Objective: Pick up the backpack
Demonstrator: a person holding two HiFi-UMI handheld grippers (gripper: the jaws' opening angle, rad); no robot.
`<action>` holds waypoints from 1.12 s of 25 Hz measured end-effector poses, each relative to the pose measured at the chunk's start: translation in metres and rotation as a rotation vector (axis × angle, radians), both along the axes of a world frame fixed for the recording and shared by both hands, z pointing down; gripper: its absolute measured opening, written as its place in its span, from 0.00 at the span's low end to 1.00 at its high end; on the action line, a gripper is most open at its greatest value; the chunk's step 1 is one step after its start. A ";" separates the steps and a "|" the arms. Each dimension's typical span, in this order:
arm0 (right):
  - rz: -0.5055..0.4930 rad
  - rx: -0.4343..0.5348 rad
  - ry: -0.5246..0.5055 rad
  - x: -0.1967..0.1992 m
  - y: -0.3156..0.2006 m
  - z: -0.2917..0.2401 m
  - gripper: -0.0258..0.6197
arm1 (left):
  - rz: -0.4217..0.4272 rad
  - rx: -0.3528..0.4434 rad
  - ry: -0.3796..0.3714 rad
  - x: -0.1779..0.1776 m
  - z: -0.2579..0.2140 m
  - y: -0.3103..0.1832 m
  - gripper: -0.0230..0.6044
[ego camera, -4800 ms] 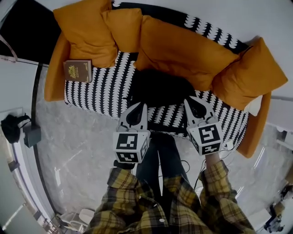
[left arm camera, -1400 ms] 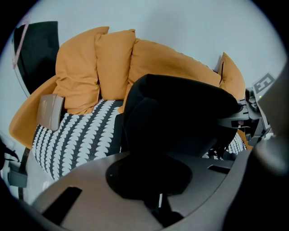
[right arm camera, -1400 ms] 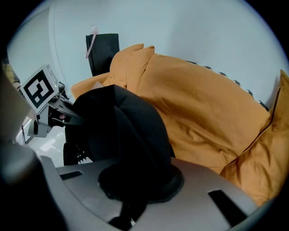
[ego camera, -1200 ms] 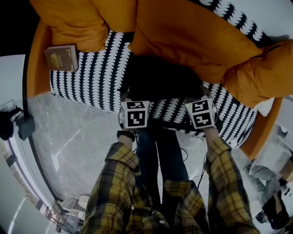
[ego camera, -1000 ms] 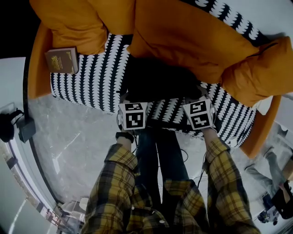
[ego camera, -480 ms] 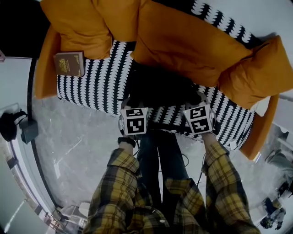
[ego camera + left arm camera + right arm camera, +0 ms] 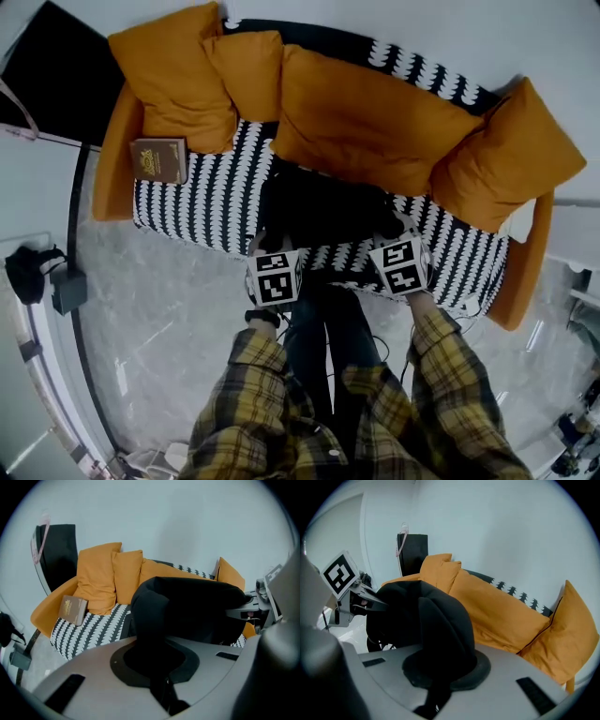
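The black backpack [image 7: 323, 202] hangs in front of the sofa seat [image 7: 211, 187], held up between both grippers. My left gripper [image 7: 269, 246] is shut on the backpack's left shoulder strap [image 7: 150, 630], which runs down between its jaws. My right gripper [image 7: 395, 234] is shut on the right strap [image 7: 447, 625]. In the left gripper view [image 7: 161, 677] the backpack's bulk [image 7: 192, 606] fills the middle, with the right gripper [image 7: 269, 595] beyond it. In the right gripper view [image 7: 440, 677] the backpack [image 7: 401, 613] hides most of the left gripper [image 7: 347, 588].
The sofa has several orange cushions [image 7: 366, 112] along its back and a black-and-white patterned seat. A brown book [image 7: 159, 159] lies on the seat's left end. A black bag and adapter [image 7: 42, 277] sit on the marble floor at left. The person's legs [image 7: 323, 337] stand against the sofa's front.
Both grippers have risen together, still shut on the straps, and the backpack has come up off the seat with them. The head view has pulled back and shows more of the sofa.
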State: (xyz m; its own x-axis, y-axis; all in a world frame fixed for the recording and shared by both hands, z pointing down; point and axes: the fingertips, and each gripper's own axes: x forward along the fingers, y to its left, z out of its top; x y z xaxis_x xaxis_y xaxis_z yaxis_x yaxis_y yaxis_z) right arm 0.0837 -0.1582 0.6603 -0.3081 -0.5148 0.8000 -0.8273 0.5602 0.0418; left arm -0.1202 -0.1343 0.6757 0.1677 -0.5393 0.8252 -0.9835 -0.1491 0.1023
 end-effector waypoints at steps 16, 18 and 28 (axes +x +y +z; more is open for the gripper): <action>0.082 0.155 -0.095 0.013 0.028 -0.148 0.09 | -0.003 0.185 0.061 0.010 -0.145 0.016 0.10; 0.086 0.178 -0.103 0.015 0.030 -0.166 0.09 | -0.001 0.210 0.069 0.012 -0.162 0.016 0.10; 0.140 0.291 -0.161 0.030 0.042 -0.246 0.09 | 0.023 0.318 0.106 0.025 -0.240 0.019 0.10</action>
State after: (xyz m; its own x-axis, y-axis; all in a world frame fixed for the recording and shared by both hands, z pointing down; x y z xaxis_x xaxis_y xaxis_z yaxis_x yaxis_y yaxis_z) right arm 0.1135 -0.1161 0.4141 -0.3285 -0.7597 0.5612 -0.9041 0.4249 0.0459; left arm -0.0956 -0.1152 0.4355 0.2587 -0.7622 0.5934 -0.9659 -0.2120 0.1488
